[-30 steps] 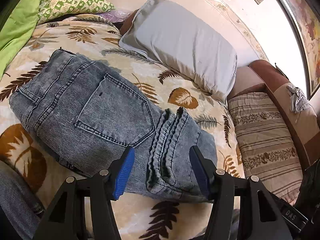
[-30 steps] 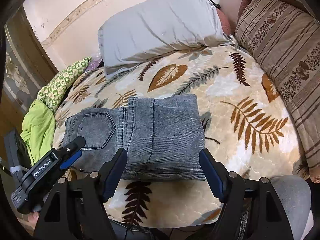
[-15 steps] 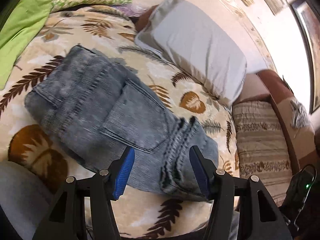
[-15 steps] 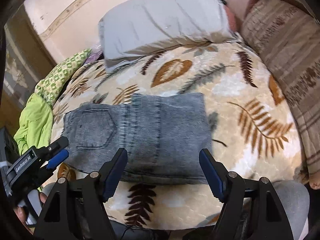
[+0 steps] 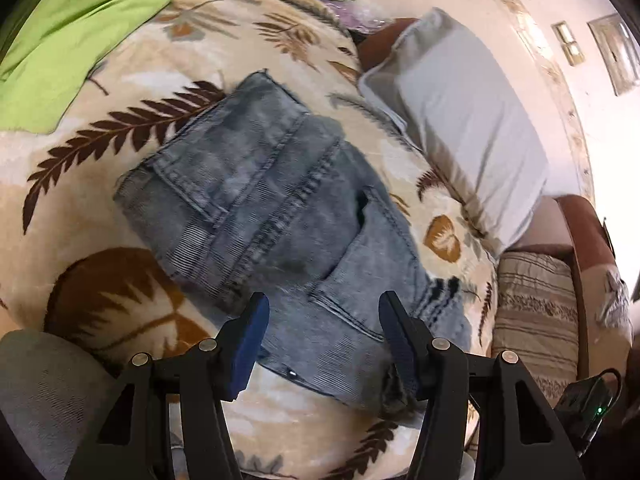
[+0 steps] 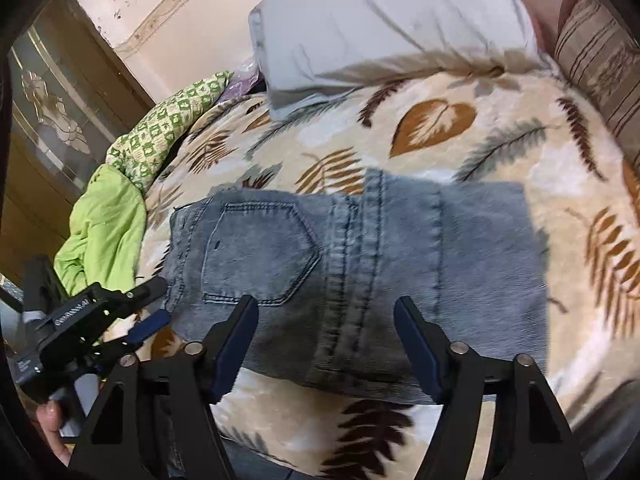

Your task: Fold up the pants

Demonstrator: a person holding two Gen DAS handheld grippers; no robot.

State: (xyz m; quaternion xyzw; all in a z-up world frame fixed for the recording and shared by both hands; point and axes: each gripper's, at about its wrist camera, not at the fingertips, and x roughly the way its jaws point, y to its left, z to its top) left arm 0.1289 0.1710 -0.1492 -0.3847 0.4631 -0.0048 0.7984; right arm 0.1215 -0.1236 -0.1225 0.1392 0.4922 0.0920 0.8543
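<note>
Compared with a second ago, both claws are seen drawn back and raised from the jeans; in the left wrist view the garment now sits farther off and turned, and more of the leaf-print blanket is shown around it. The jeans are left as a compact rectangle in the middle of the bed, back pocket uppermost, nothing gripping them; the fold is judged finished or nearly so.

The left claw is held wide open over the near edge of the denim, nothing between its blue pads; the right claw is likewise spread and empty above the near hem; whether either touches the cloth cannot be told.

Counted: one pair of jeans; two claws; one grey pillow at the far side; one striped cushion to the right; one green cloth to the left.
</note>
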